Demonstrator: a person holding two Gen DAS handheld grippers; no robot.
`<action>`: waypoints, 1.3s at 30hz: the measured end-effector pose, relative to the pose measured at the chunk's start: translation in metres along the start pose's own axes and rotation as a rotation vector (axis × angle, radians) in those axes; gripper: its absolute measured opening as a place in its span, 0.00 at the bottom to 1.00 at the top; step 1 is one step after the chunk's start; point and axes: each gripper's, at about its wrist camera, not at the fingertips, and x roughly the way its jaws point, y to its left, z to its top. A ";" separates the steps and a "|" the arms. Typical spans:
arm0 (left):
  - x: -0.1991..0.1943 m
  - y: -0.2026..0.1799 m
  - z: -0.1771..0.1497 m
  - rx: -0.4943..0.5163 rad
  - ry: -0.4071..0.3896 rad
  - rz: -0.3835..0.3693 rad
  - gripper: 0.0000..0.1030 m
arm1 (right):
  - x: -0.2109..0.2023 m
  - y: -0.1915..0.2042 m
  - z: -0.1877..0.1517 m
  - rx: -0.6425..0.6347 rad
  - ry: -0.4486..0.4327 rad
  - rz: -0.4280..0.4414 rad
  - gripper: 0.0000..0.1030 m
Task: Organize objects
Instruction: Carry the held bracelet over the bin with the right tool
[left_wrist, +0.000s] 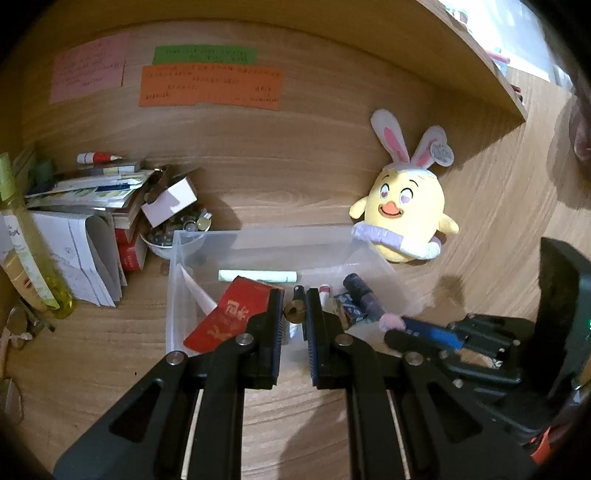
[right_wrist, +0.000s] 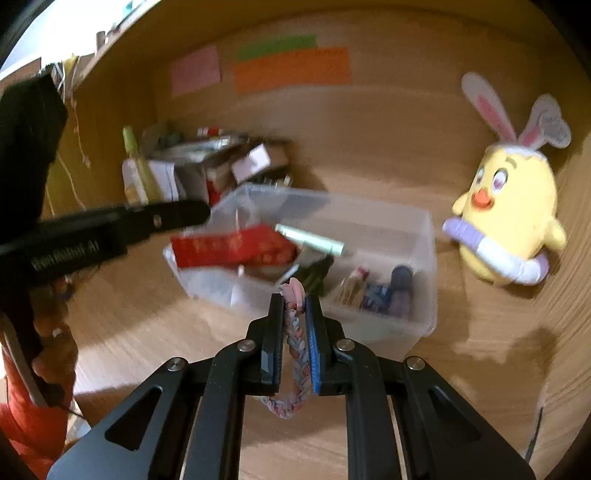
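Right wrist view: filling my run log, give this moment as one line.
right gripper: shut on pink-grey braided band | over clear plastic bin rim | left gripper: open, empty

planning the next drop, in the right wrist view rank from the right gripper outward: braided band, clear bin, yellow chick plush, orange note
1. Braided band: pinched in the right gripper itself.
2. Clear bin: just ahead of the fingertips, on the desk.
3. Yellow chick plush: farther right, beyond the bin's right end.
4. Orange note: farthest, stuck on the back wall.
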 end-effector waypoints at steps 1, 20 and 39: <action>0.000 0.000 0.002 0.001 -0.003 0.001 0.11 | -0.002 -0.001 0.004 0.002 -0.012 -0.005 0.10; 0.034 0.000 0.033 -0.005 0.018 0.017 0.11 | 0.005 -0.029 0.061 0.027 -0.106 -0.071 0.10; 0.099 -0.012 0.023 0.026 0.135 0.027 0.11 | 0.058 -0.052 0.044 0.069 0.022 -0.102 0.10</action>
